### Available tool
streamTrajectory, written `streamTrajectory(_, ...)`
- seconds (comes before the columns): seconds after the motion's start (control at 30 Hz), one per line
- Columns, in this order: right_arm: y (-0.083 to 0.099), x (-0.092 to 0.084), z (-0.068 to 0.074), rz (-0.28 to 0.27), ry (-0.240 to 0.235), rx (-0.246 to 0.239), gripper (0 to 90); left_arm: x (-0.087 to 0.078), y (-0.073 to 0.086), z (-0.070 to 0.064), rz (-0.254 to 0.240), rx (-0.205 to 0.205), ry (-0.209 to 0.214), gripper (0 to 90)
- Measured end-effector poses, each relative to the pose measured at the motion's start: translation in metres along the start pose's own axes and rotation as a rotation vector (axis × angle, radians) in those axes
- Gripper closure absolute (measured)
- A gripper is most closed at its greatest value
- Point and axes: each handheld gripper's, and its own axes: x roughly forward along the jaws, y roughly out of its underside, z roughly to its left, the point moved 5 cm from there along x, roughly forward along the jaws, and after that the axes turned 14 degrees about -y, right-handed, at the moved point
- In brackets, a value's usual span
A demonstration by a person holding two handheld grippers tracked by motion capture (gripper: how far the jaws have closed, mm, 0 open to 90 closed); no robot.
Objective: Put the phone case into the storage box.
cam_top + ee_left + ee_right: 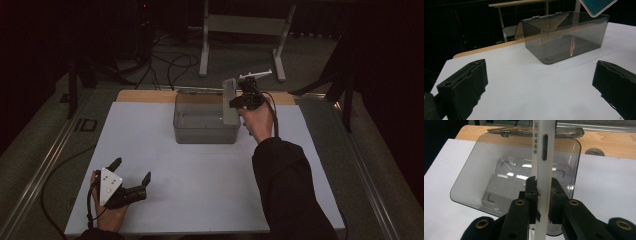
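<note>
Right gripper [543,202] clamped on white tablet [544,170] edge-on above clear bin [205,120], left gripper [131,175] jaws apart, bare tabletop [200,190] around.

a dim lab or test room set up for recording: a worktop [150,150] covered in a plain white sheet, loose black cables [170,65] on a grey carpeted floor [310,55], a metal stand [245,25] behind, dark surroundings.

a wooden table [145,95] carries a white sheet [200,190] covering most of its top. a clear grey plastic box [200,127] stands on the sheet toward twelve o'clock, its lid [564,131] hinged open behind.
</note>
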Motion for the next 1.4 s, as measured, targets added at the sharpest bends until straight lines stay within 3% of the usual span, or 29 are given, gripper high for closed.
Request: streamTrajectory(1.4,0.007,0.022,-0.012,0.034,0.037,0.022,80.6,0.000,0.000,-0.001,-0.003,0.004,-0.001,0.6)
